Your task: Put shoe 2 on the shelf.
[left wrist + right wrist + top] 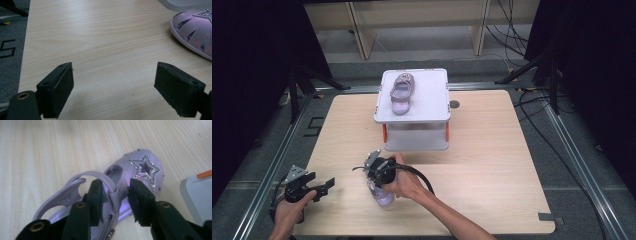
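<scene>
Right gripper (115, 195) clamped on the side strap of a lilac star sandal (112, 187) lying on the wooden table (492, 160), just in front of the white two-tier rack (414, 112).

Gripped at the strap probably because it is the thinnest, firmest part for the jaws. Matching sandal (402, 92) already up on the rack's top shelf, left half, toe toward the person (space beside it free, likely for this one); lower shelf apparently bare. Left gripper (115, 87) parked low near the table's left edge, jaws wide apart, holding nothing.
</scene>
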Motion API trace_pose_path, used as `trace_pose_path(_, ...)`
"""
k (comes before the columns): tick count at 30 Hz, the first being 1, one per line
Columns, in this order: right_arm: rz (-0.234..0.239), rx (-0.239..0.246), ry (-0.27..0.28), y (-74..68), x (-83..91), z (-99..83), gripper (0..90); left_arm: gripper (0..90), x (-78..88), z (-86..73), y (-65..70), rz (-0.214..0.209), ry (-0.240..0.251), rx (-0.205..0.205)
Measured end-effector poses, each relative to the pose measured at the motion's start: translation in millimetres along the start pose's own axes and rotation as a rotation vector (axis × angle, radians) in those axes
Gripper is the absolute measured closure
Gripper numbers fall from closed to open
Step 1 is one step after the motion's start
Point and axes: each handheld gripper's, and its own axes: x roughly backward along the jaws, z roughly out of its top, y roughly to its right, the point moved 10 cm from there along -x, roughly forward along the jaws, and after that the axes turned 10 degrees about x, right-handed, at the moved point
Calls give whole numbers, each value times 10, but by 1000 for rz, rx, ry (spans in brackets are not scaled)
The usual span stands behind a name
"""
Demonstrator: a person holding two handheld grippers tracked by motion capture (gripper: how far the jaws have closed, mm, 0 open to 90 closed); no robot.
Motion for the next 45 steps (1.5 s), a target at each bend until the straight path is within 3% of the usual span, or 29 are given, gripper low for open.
trace_pose_path(5, -19, 0, -18, 23, 9, -15, 760, 151, 3, 3, 11, -1, 0, -1)
trace_pose_path(9, -29, 43, -21, 45, 41, 5, 819, 151, 5, 1, 1, 7, -7, -3)
trace_pose_path(11, -25, 5, -24, 54, 74, -3, 830, 151, -5, 3, 5, -2, -1, 0)
trace_pose_path(17, -12, -7, 0, 119, 163, -8, 842, 151, 5, 10, 5, -5, 5, -2)
trace_pose_path(22, 29, -74, 52, 144, 381, 44, 844, 151, 2, 10, 11, -2, 3, -4)
trace_pose_path(24, 41, -71, 64, 178, 444, 55, 844, 151, 2, 11, 10, -2, 4, -4)
trace_pose_path(32, 100, -148, 69, 254, 729, 65, 843, 151, 3, 11, 8, -2, 4, -3)
trace_pose_path(41, 89, -162, 95, 413, 1081, 40, 842, 151, 5, 10, 4, -1, 5, -3)
trace_pose_path(45, 67, -173, 98, 502, 1341, -1, 843, 152, 5, 10, 6, 2, 5, -2)
